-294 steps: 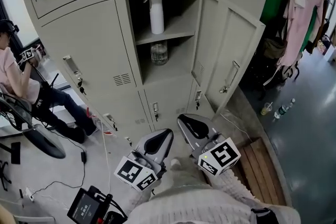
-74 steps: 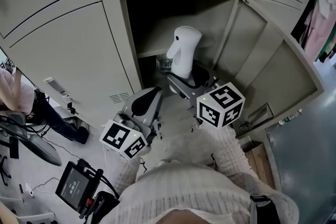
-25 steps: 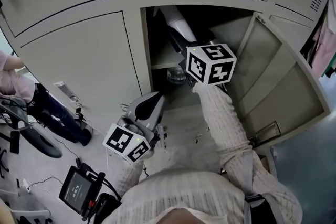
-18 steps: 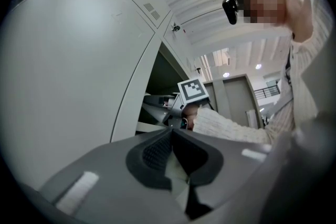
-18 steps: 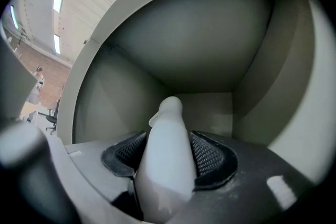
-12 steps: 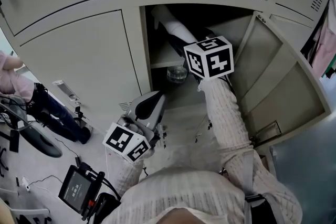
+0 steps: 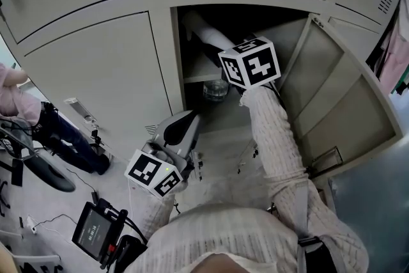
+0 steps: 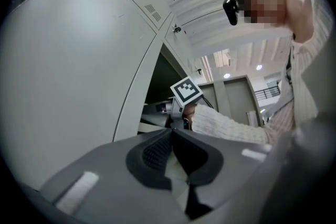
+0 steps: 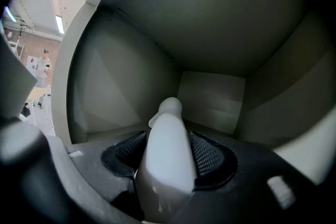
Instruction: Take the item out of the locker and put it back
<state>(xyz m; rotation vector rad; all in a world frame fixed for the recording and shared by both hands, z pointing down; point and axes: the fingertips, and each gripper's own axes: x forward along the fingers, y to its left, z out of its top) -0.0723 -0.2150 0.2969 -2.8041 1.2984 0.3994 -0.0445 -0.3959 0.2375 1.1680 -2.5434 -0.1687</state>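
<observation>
Inside the locker (image 7: 163,73), right gripper (image 9: 170,155) jaws pinch the spray bottle (image 9: 167,128); left gripper (image 8: 172,139) jaws are pressed together, empty. Removal judged done, return nearly so: bottle not yet set down or released.

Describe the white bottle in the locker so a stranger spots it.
Find the only open locker in the beige bank. In its upper compartment the right tongs grip a tall white bottle; the jar below is clear glass.

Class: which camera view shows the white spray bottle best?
The right gripper view: the white spray bottle fills the centre, clamped between the jaws. The head view shows only part of its tilted body in the locker; the left gripper view does not show it clearly.
</observation>
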